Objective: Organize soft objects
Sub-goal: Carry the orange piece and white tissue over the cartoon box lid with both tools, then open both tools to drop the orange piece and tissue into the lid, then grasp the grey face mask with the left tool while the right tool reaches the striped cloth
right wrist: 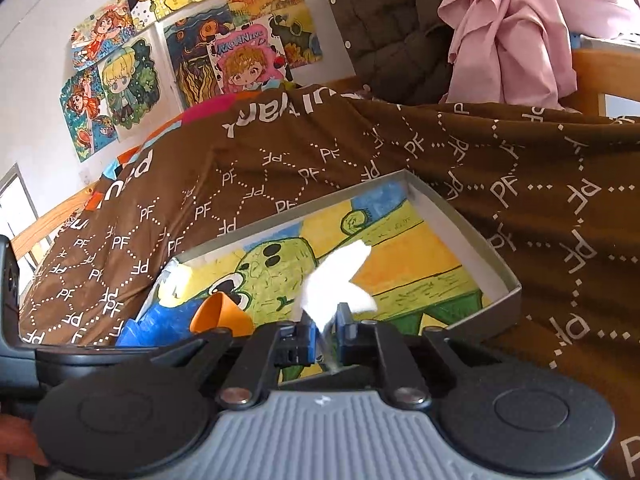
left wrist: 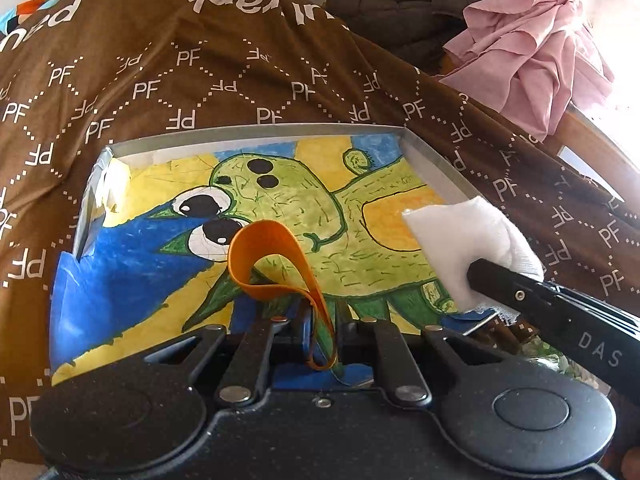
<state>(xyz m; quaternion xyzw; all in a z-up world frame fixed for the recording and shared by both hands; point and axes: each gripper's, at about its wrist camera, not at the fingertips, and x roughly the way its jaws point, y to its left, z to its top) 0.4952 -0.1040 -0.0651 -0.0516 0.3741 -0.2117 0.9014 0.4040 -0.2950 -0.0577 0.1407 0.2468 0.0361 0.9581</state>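
Right hand-held gripper (right wrist: 325,322) pinching white gauze (right wrist: 336,284), above shallow box (right wrist: 500,280)

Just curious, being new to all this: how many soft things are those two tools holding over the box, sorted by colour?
Orange: 1, the rubber band in the left tool
White: 1, the gauze pad in the right tool
Total: 2

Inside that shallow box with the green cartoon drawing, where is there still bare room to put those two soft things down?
The box floor looks bare nearly everywhere. The widest free patch runs along the far wall, over the drawing's green head and yellow arm. It is crowded only at the near edge, where the left gripper holds the orange band and the right gripper holds the white cloth.
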